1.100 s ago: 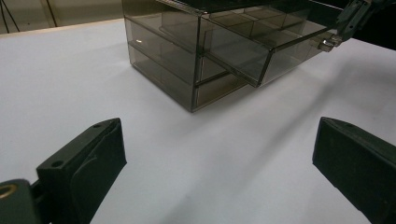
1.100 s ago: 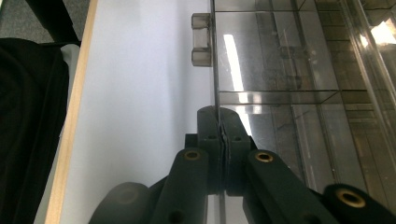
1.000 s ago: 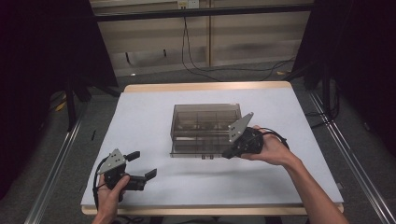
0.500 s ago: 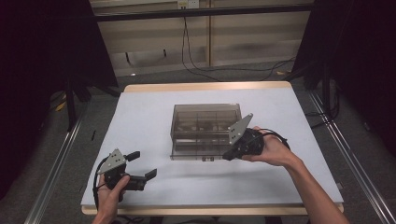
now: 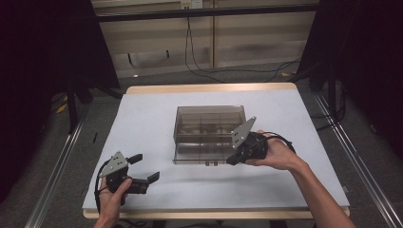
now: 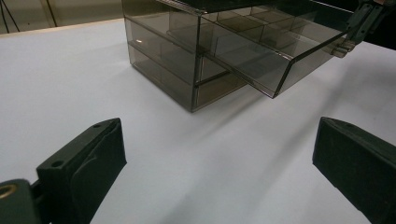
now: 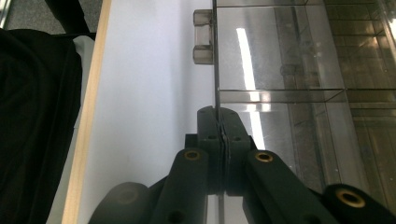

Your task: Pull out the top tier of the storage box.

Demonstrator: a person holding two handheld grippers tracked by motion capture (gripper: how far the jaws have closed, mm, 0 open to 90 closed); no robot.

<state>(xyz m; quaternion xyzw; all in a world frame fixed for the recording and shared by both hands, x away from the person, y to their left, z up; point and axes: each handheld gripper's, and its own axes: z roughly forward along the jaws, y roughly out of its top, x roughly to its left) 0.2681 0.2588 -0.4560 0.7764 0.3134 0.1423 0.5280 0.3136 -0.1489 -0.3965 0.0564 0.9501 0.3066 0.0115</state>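
A smoky clear drawer box point(image 5: 209, 124) stands mid-table. Its upper drawer point(image 6: 280, 51) is pulled part way out toward the near edge. My right gripper point(image 5: 231, 160) is at the drawer's front right, shut on the thin front wall point(image 7: 215, 56). In the right gripper view the jaws point(image 7: 218, 116) pinch that wall, just below the drawer's small clear handle point(image 7: 203, 37). My left gripper point(image 5: 145, 167) rests near the front left of the table, open and holding nothing. In the left gripper view its jaws point(image 6: 219, 135) stand wide apart, facing the box point(image 6: 187, 60).
The white table top point(image 5: 142, 123) has a wooden rim point(image 5: 209, 89). Metal rails point(image 5: 57, 166) run along both sides of it. Cables point(image 5: 199, 61) hang over the floor behind. A dark cloth point(image 7: 32, 116) lies past the table's edge in the right gripper view.
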